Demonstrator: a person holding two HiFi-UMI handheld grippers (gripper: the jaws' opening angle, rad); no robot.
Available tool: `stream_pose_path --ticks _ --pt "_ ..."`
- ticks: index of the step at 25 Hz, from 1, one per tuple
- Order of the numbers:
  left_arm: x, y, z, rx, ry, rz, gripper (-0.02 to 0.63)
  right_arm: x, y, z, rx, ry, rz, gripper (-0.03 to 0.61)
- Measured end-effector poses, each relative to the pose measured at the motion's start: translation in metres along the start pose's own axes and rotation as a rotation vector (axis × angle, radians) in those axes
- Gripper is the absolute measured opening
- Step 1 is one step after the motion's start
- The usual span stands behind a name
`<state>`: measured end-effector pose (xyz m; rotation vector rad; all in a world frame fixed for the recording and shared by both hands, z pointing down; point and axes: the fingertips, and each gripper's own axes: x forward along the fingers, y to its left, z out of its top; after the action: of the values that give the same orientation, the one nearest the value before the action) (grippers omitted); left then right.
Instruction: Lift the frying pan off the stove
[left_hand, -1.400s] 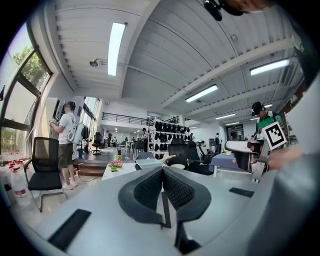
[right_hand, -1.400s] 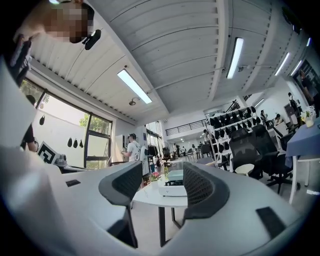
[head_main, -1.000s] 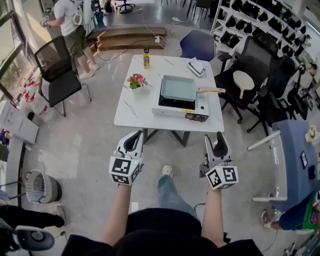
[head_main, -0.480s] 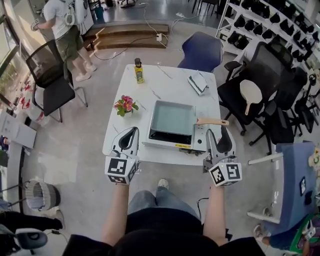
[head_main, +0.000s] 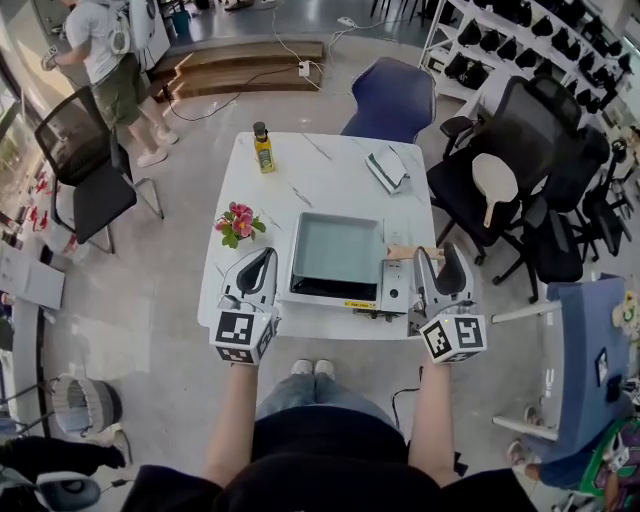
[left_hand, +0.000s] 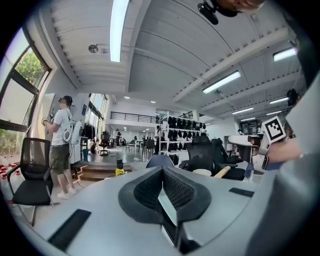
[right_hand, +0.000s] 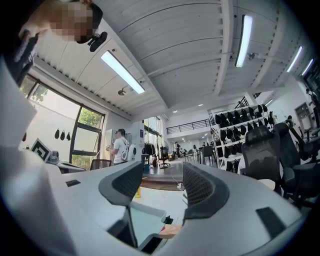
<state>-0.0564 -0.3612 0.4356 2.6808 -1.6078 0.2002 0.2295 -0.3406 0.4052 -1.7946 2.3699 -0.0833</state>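
Observation:
A square pale grey-blue frying pan (head_main: 336, 254) sits on a portable stove (head_main: 360, 296) at the near edge of the white table (head_main: 330, 175). Its wooden handle (head_main: 402, 252) points right. My right gripper (head_main: 437, 262) is open just right of the stove, with the handle's end close below its tips and nothing between the jaws. In the right gripper view the pan (right_hand: 147, 215) and handle (right_hand: 172, 230) lie low between the jaws of that gripper (right_hand: 161, 181). My left gripper (head_main: 260, 265) is shut and empty at the table's near left, beside the stove; its gripper view (left_hand: 162, 175) looks over the table.
On the table stand a yellow oil bottle (head_main: 262, 148), a small flower pot (head_main: 238, 221) and a folded cloth (head_main: 388, 168). A blue chair (head_main: 393, 95) is behind the table, black office chairs (head_main: 520, 190) to the right, another black chair (head_main: 85, 170) and a standing person (head_main: 105, 60) to the left.
The person has stepped up to the table. Both grippers have moved forward from over the floor to the table's near edge, and the right one has come to the pan's handle.

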Motion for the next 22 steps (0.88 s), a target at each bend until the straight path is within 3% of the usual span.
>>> stream_pose_path --ticks 5,10,18,22 --pt "0.007 0.005 -0.006 -0.010 0.020 -0.013 0.020 0.014 -0.014 0.008 -0.058 0.000 0.033 0.238" --pt "0.009 0.006 -0.014 -0.020 0.036 -0.026 0.020 0.039 -0.022 0.024 -0.219 0.104 0.111 0.238" --pt "0.006 0.013 -0.022 -0.031 0.049 -0.020 0.020 0.066 -0.019 0.010 -0.579 0.449 0.405 0.238" --pt "0.005 0.020 -0.024 -0.032 0.057 -0.011 0.020 0.069 -0.014 -0.014 -0.670 0.616 0.525 0.238"
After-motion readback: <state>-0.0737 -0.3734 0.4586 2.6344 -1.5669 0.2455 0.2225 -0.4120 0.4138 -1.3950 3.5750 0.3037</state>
